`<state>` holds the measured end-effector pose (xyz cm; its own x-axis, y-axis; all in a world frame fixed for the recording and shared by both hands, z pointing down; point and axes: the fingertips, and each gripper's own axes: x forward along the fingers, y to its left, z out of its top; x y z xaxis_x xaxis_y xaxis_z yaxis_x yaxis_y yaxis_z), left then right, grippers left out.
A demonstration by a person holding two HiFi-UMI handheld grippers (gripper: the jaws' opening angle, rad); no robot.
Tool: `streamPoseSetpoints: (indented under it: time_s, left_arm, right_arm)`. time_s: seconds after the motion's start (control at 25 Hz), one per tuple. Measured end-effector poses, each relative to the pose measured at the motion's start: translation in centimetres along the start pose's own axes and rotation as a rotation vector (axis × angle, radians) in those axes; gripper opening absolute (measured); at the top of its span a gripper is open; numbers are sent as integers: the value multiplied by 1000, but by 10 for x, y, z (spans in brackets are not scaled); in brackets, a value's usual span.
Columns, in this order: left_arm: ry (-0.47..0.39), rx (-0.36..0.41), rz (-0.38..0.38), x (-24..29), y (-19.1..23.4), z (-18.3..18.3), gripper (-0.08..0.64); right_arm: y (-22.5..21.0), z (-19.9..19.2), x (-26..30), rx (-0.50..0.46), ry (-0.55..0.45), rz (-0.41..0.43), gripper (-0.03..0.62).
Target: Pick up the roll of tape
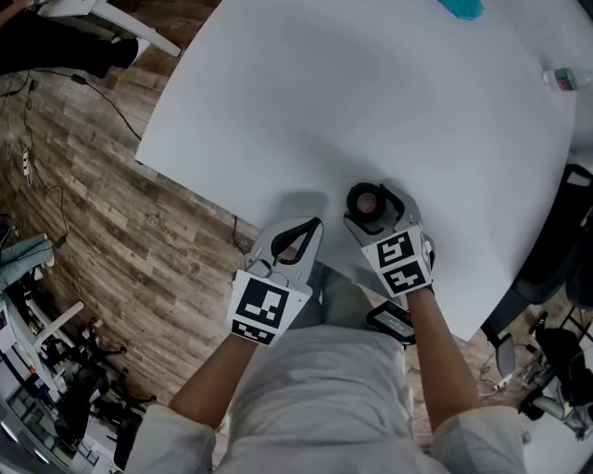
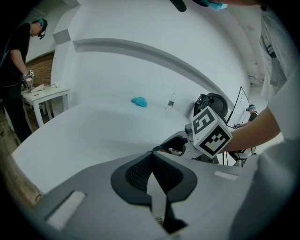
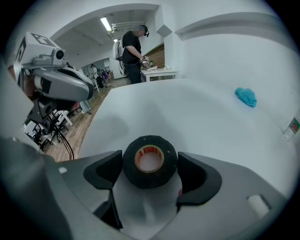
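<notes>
The roll of black tape [image 1: 366,200] lies flat on the white table [image 1: 371,93], close to its near edge. In the right gripper view the tape [image 3: 150,180] shows a reddish core and sits between the two dark pads. My right gripper [image 1: 372,197] straddles it from above, jaws wide, with a thin gap showing at the right pad [image 3: 197,176]. My left gripper [image 1: 316,223] hovers just left of the roll over the table edge, its tips pressed together with nothing between them [image 2: 152,153].
A blue cloth [image 1: 460,7] and a small clear bottle [image 1: 565,79] lie at the table's far side. Wood floor with cables runs to the left. A person [image 3: 133,47] stands at a small white table [image 3: 159,72] in the background.
</notes>
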<state>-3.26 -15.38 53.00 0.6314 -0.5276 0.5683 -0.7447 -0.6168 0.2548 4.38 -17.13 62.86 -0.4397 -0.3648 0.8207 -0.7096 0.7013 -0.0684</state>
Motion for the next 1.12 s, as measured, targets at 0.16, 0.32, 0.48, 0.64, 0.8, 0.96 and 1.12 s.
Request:
streamPoseSetpoints:
  time_s: [0.16, 0.32, 0.48, 0.64, 0.8, 0.96, 1.12]
  left_arm:
    - [-5, -3, 0, -1, -1, 0, 18]
    - [-6, -6, 1, -2, 0, 0, 18]
    - [-5, -5, 5, -2, 2, -1, 18]
    - [-7, -4, 10, -5, 2, 0, 18]
    - [-11, -2, 11, -7, 1, 5, 18]
    - [-26, 11, 8, -6, -5, 13, 18]
    - [-38, 23, 8, -9, -10, 18, 18]
  right_arm:
    - [1, 0, 0, 3, -1, -11, 364]
    - [0, 1, 0, 4, -6, -18, 353]
    - [1, 2, 0, 16, -15, -18, 347]
    - [2, 1, -6, 31, -22, -10, 347]
    - [2, 5, -15, 59, -40, 2, 347]
    - [-1, 9, -24, 71, -59, -2, 347]
    - [-1, 15, -37, 76, -86, -4, 347]
